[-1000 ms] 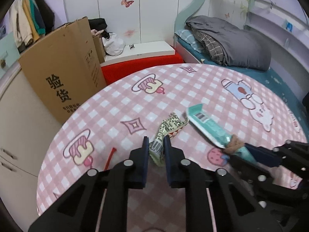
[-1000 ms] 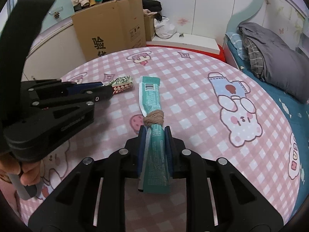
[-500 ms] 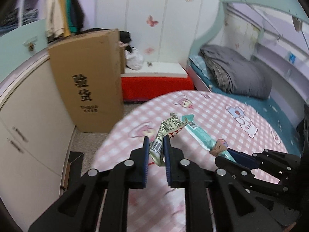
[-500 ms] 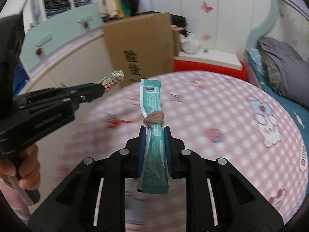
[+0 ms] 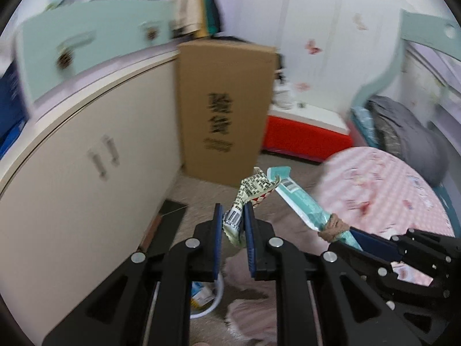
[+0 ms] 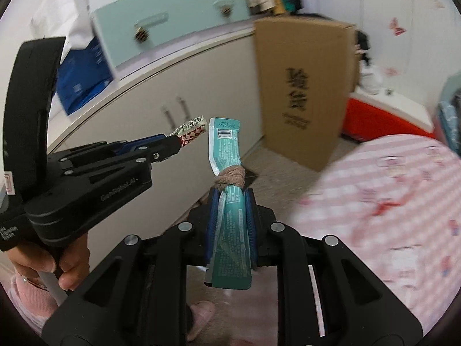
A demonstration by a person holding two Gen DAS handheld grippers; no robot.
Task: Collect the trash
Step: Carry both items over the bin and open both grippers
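My left gripper (image 5: 233, 216) is shut on a crumpled green-and-white wrapper (image 5: 250, 190) with a barcode and a red-checked end. The same wrapper (image 6: 191, 127) sticks out of the left gripper (image 6: 175, 145) in the right wrist view. My right gripper (image 6: 230, 199) is shut on a teal packet (image 6: 227, 150) tied round with a brown band (image 6: 232, 174). In the left wrist view that teal packet (image 5: 299, 201) shows at the right, held by the right gripper (image 5: 354, 238). Both are held in the air over the floor, left of the pink checked table (image 5: 389, 184).
A tall cardboard box (image 5: 224, 109) stands against a cream cabinet (image 5: 86, 155). A red-sided bench (image 5: 305, 132) and a bed with a grey blanket (image 5: 409, 132) lie beyond. A white-rimmed container (image 5: 207, 297) sits on the floor below the left gripper. A hand (image 6: 66, 262) grips the left handle; a pink slipper (image 6: 198, 317) shows below.
Both grippers have swung left off the table with their wrappers still held, rising slightly. The view now faces the cabinet, box and floor, not the tabletop.
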